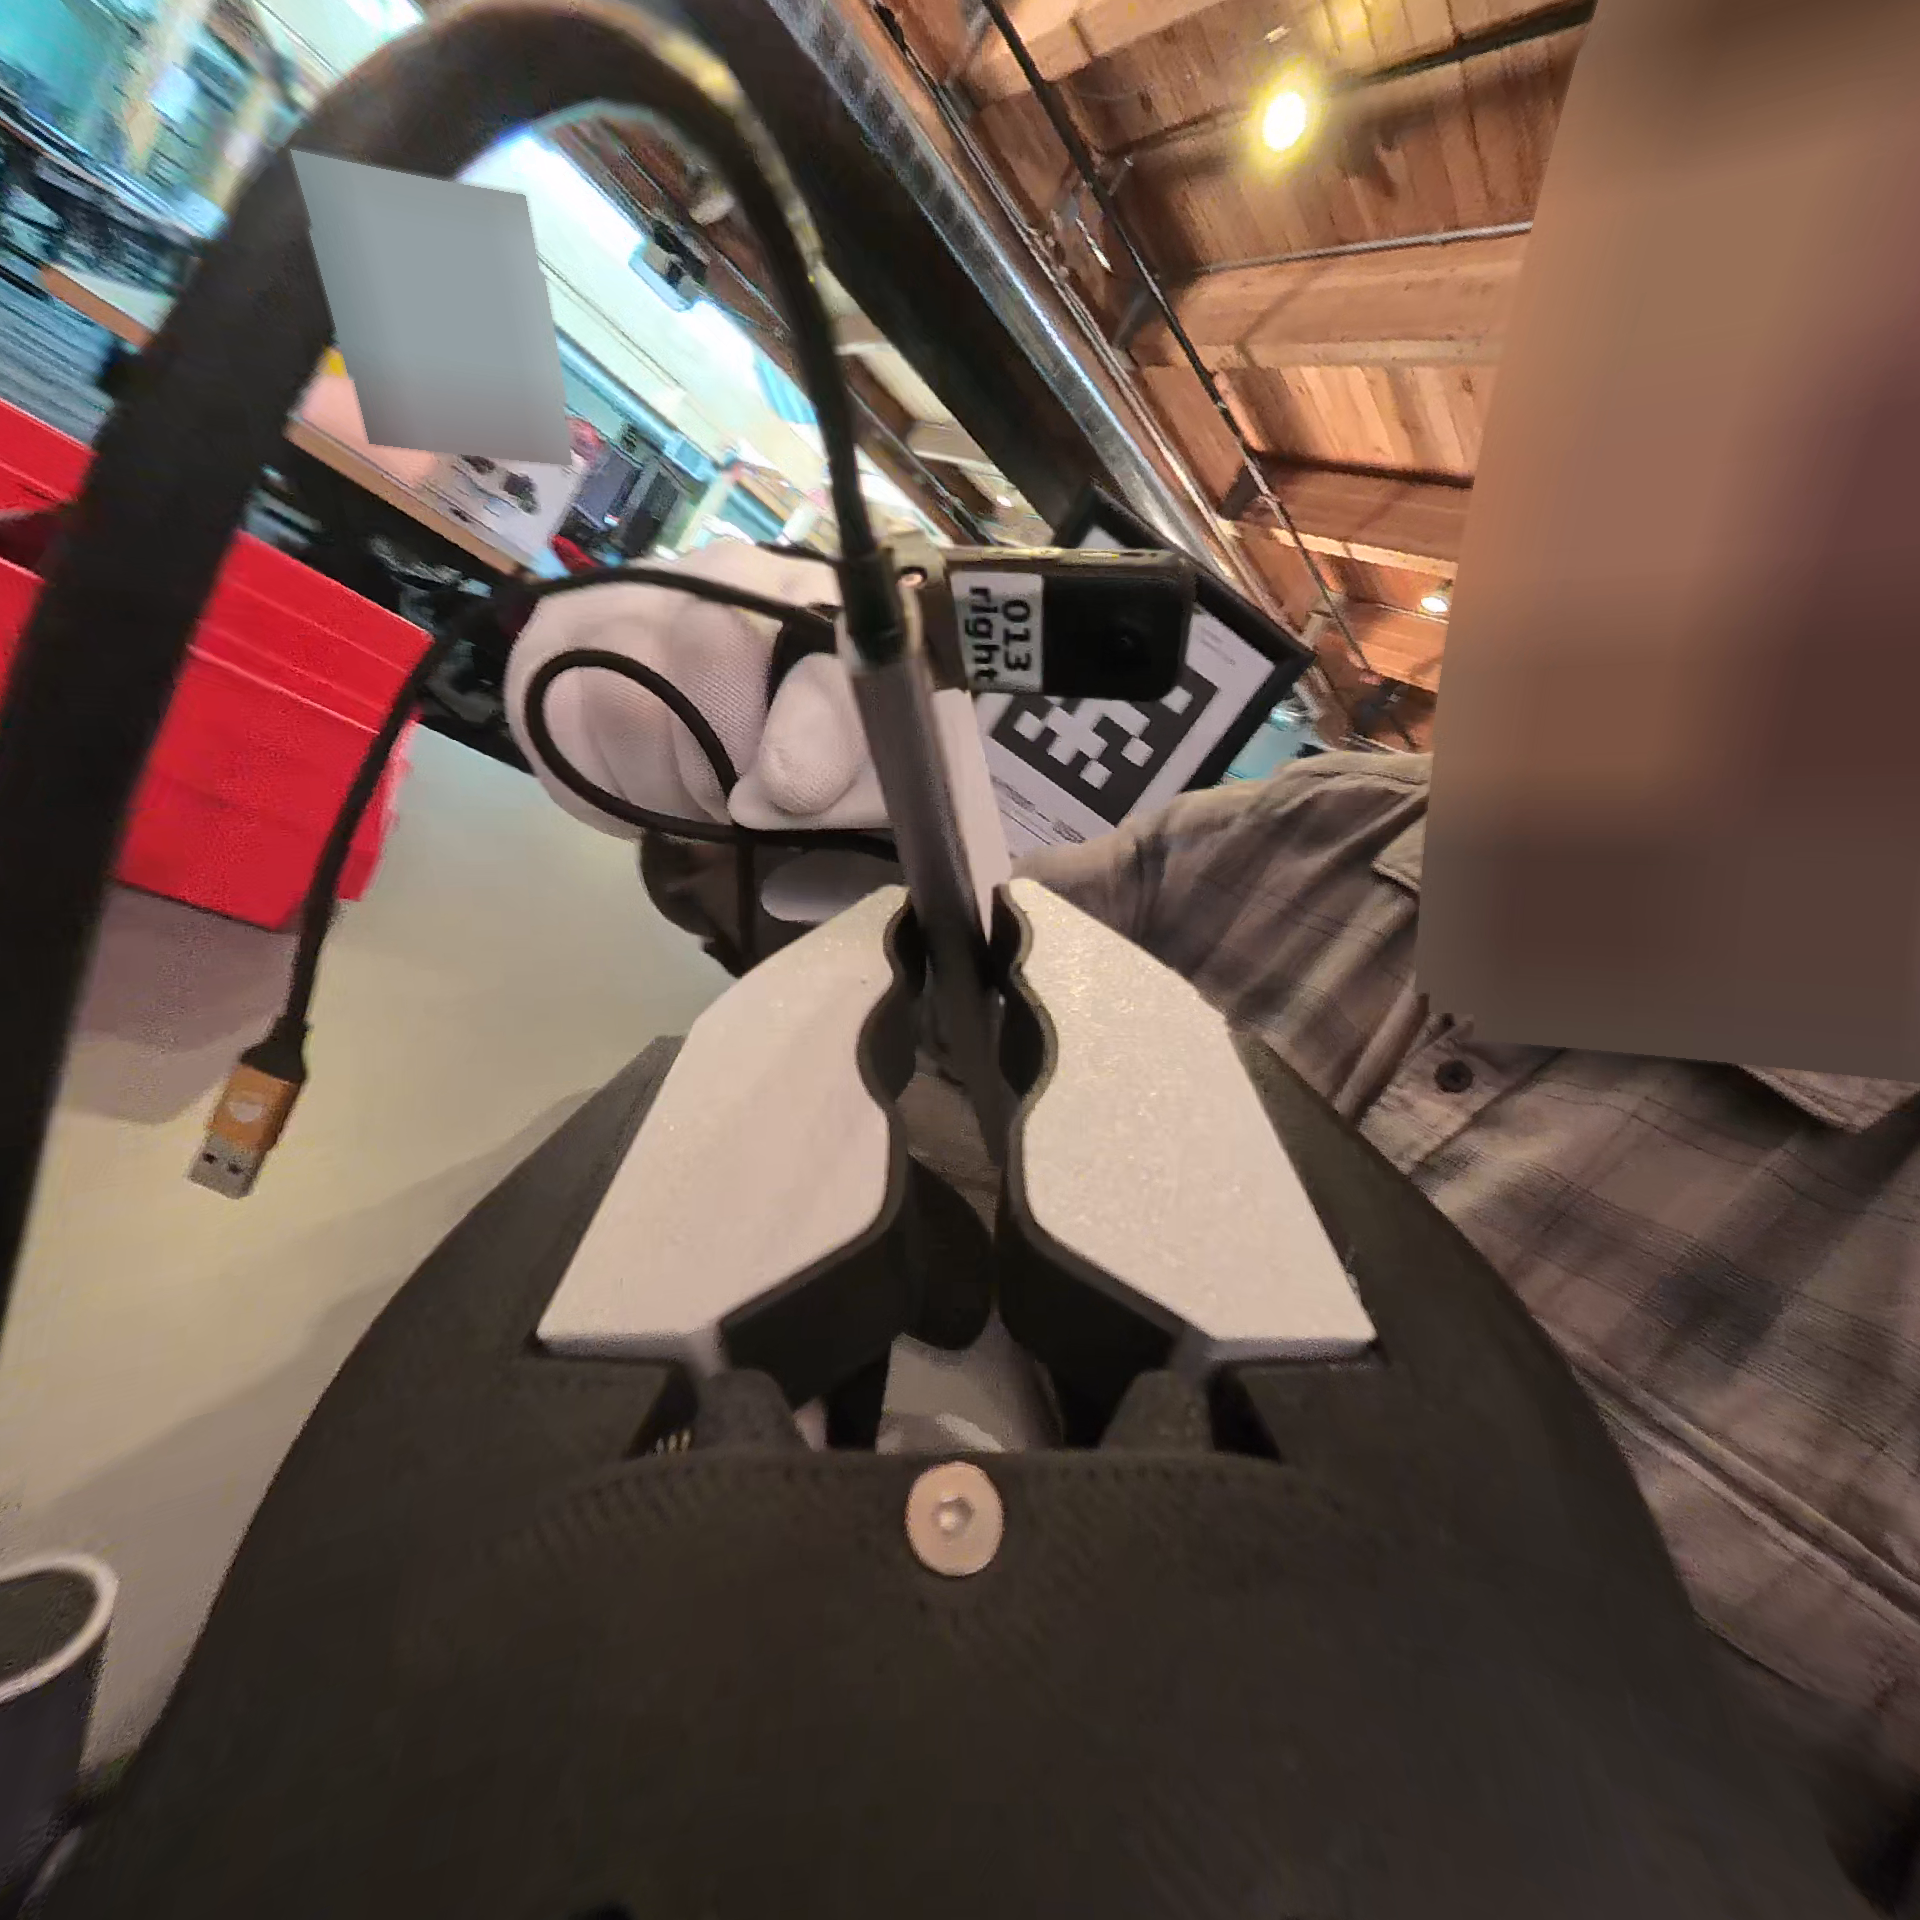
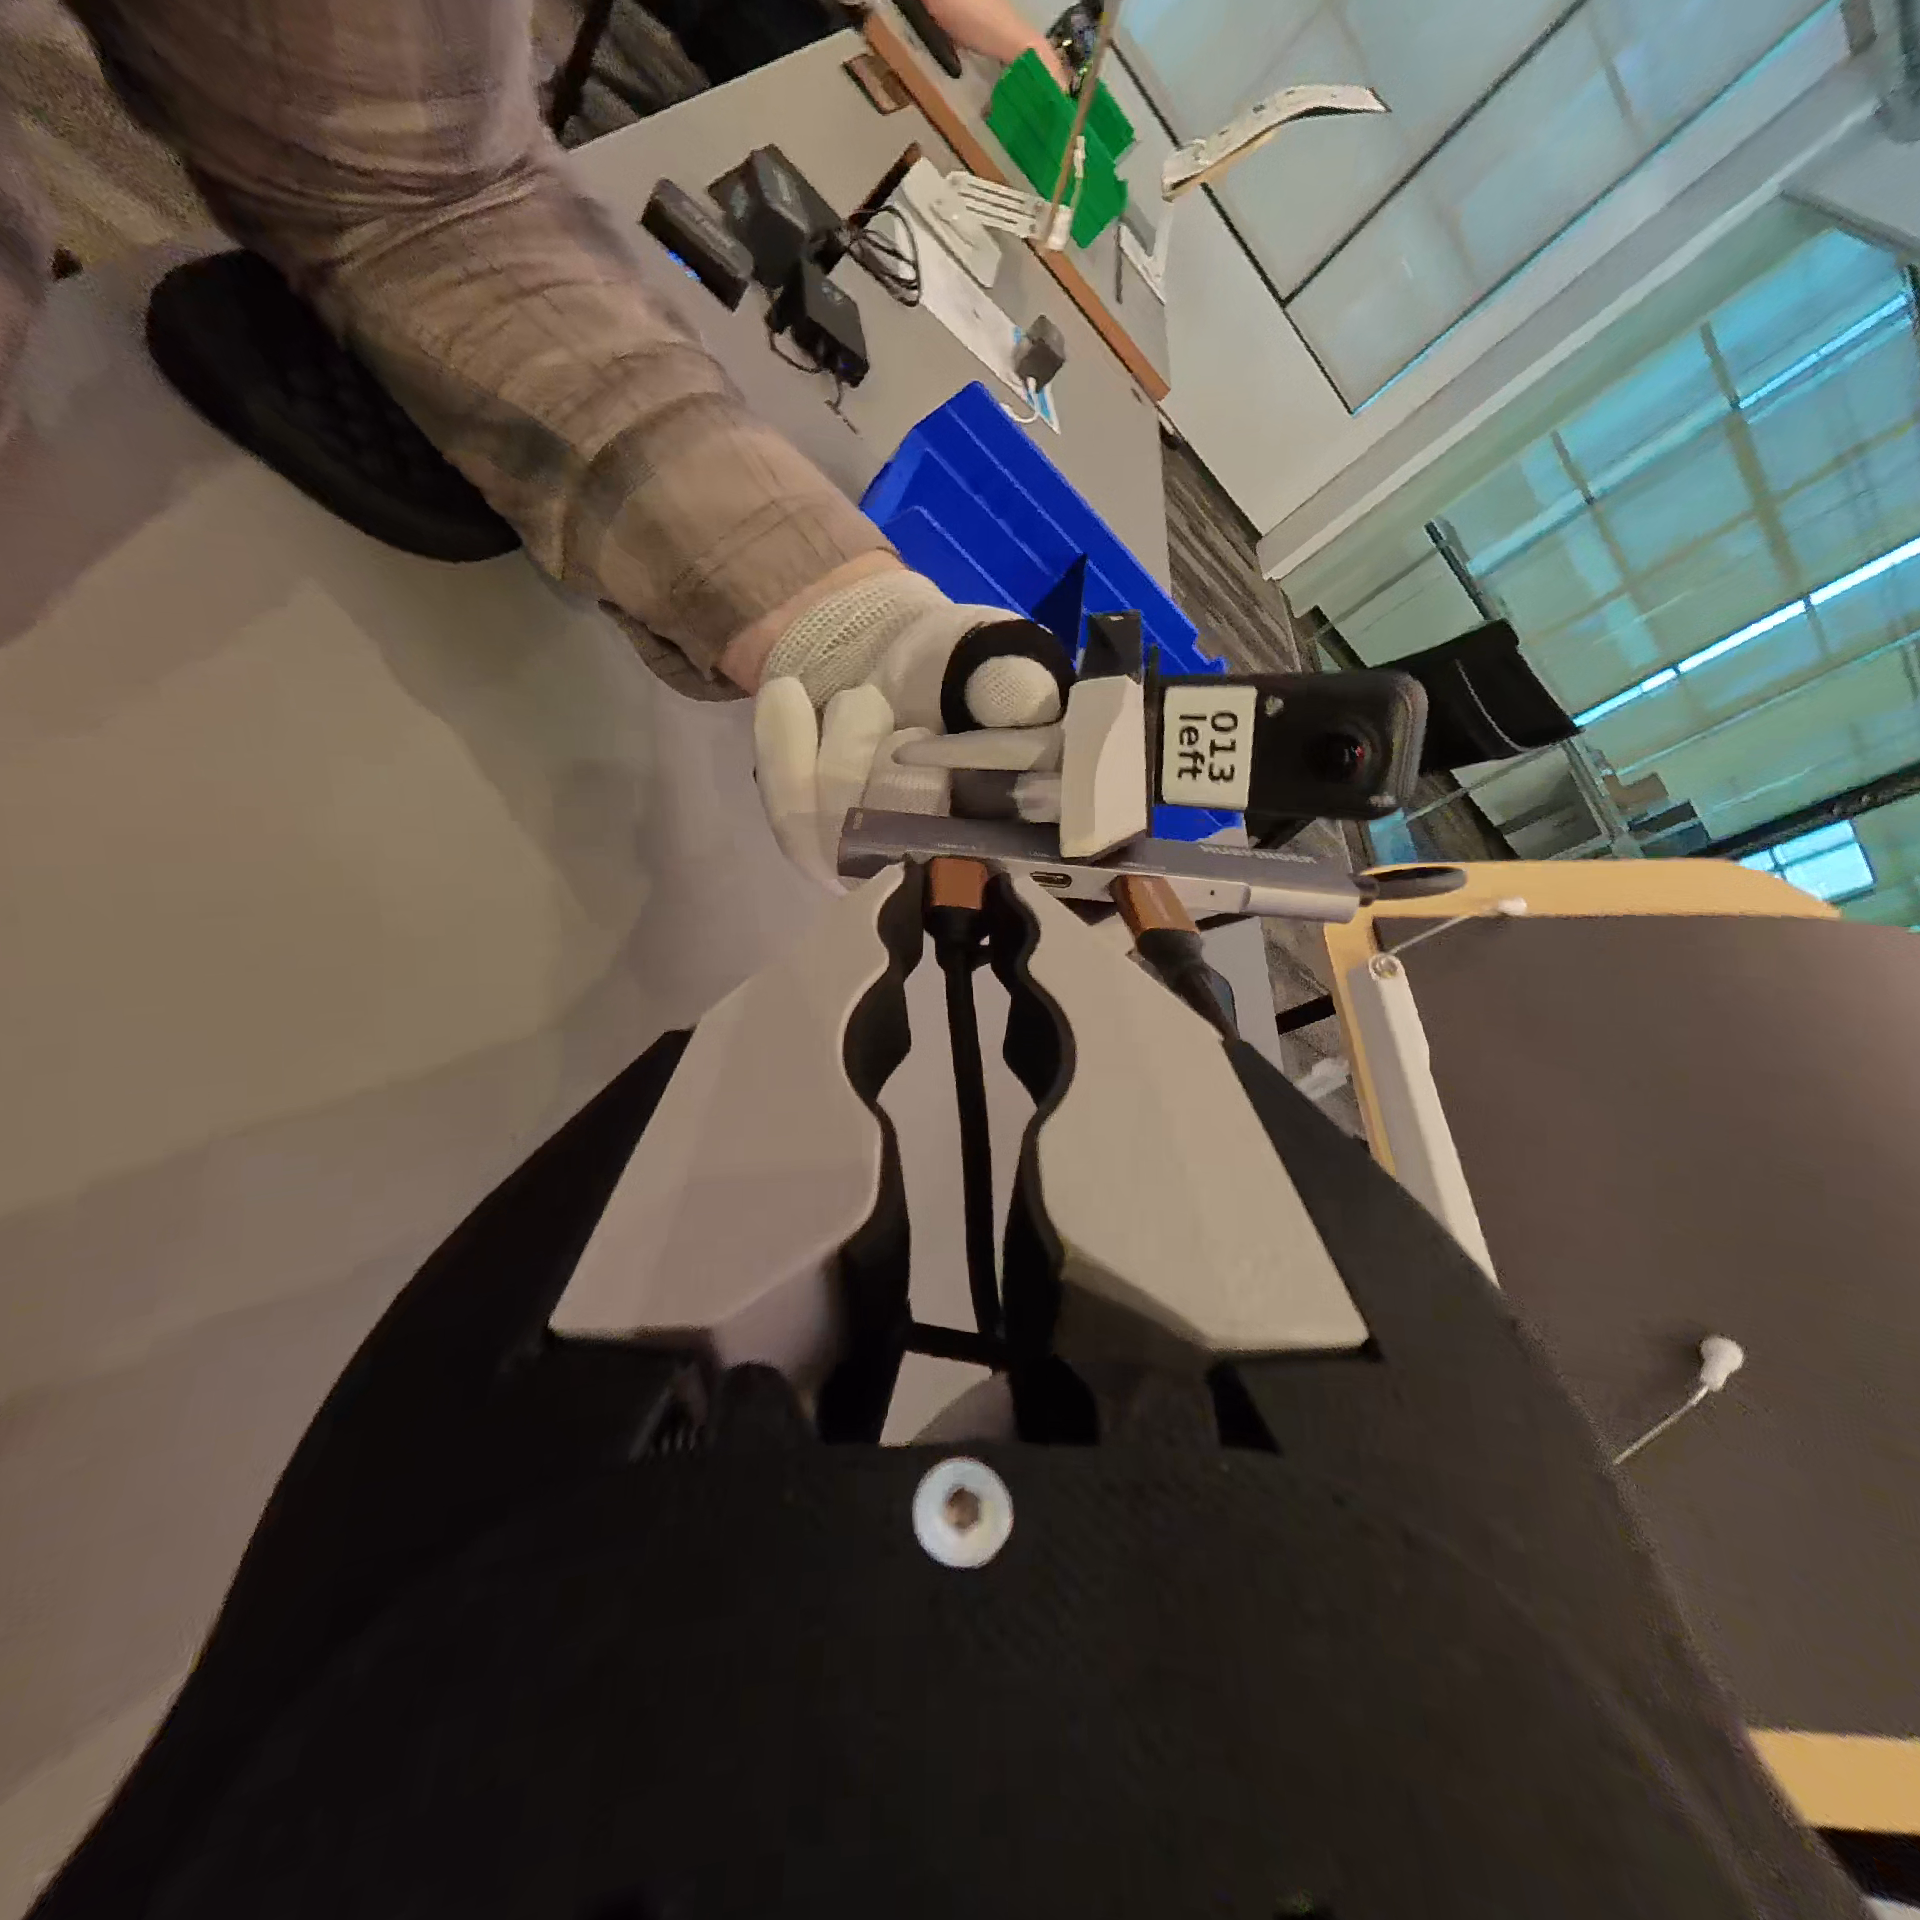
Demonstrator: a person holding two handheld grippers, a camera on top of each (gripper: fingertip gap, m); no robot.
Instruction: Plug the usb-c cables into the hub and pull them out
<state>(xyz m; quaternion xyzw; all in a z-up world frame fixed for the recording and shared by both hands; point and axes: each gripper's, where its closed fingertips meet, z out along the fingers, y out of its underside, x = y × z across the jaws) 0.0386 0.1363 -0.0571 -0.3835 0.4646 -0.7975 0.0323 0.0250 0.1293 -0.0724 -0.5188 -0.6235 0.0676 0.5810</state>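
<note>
The left gripper point(image 1: 951, 935) clenches the slim grey metal hub point(image 2: 1091, 868) steady at 12 o'clock, so the right gripper point(image 2: 956, 925), grasping the copper-coloured usb-c plug point(image 2: 956, 883), can work it.

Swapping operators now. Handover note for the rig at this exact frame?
Left gripper: jaws shut on the slim grey metal hub, held up off the table.
Right gripper: jaws shut on the copper-coloured USB-C plug of a black cable, seated in the hub.
A second copper plug also sits in the hub; the port between them is empty.
Left: pull both plugs out.
</note>
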